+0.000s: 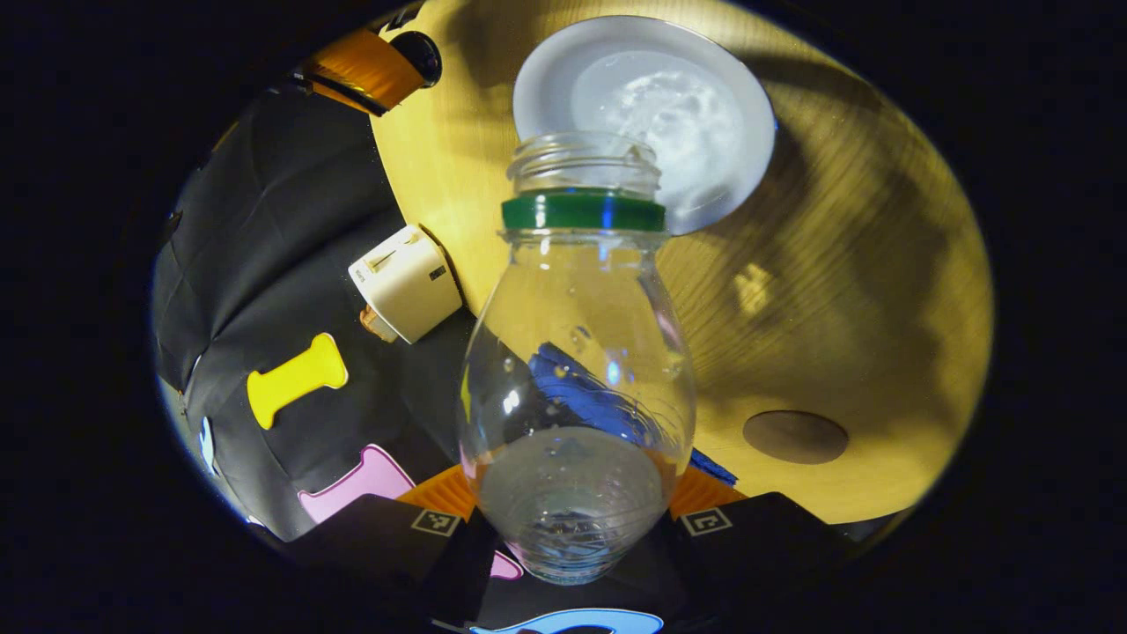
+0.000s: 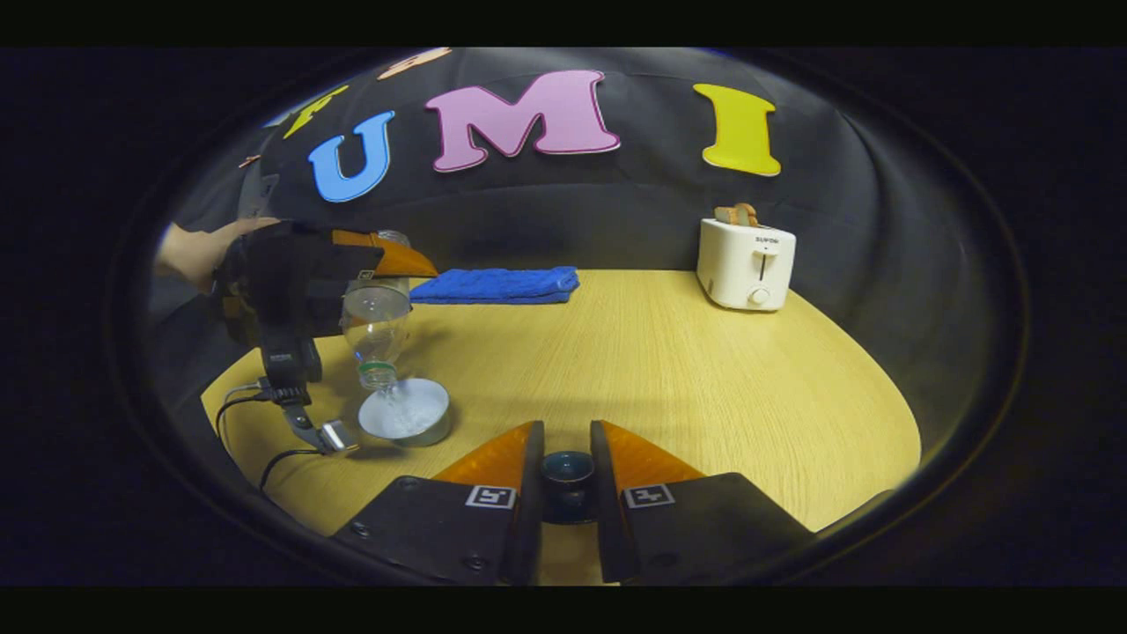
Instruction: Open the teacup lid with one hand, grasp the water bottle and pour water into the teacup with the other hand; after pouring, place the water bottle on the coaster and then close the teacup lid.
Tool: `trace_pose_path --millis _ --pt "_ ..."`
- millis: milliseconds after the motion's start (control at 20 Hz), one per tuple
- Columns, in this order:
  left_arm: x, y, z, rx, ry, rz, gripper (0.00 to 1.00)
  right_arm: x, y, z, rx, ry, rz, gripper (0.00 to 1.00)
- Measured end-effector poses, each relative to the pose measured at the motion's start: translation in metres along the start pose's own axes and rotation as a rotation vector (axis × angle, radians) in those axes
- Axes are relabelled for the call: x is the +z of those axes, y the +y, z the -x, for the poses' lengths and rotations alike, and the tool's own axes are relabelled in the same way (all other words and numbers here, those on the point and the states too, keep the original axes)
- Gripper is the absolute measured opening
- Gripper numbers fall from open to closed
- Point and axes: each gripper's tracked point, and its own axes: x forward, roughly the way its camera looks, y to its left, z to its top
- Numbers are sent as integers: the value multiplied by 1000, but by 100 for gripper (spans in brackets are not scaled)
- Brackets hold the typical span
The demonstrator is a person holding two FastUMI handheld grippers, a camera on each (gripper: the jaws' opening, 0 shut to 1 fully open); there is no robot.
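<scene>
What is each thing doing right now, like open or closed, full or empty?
water bottle: uncapped, tipped mouth-down over the cup, nearly empty.
teacup: open, on the table, water inside.
teacup lid: off the cup, gripped by its knob.
left gripper: shut on the bottle.
right gripper: shut on the lid.
coaster: bare, nothing on it.
towel: folded flat.
toaster: upright, bread in its slot.

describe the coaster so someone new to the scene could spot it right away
Start at the round wooden table. In the left gripper view, look past the tilted water bottle toward the table's edge: the coaster lies there alone. It is a small, flat, dark brown disc, unlike the pale, wide teacup under the bottle's mouth.
</scene>
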Motion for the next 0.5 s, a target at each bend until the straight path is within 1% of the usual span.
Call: trace_pose_path --millis 250,350,500 --pt "0 2 0 21 -1 -42 75 4 4 3 0 -10 -4 30" --pt "1 6 1 43 -2 -60 75 8 4 3 -3 -20 1 30" --pt "4 3 6 59 1 -64 75 13 6 1 -7 -28 -6 30"
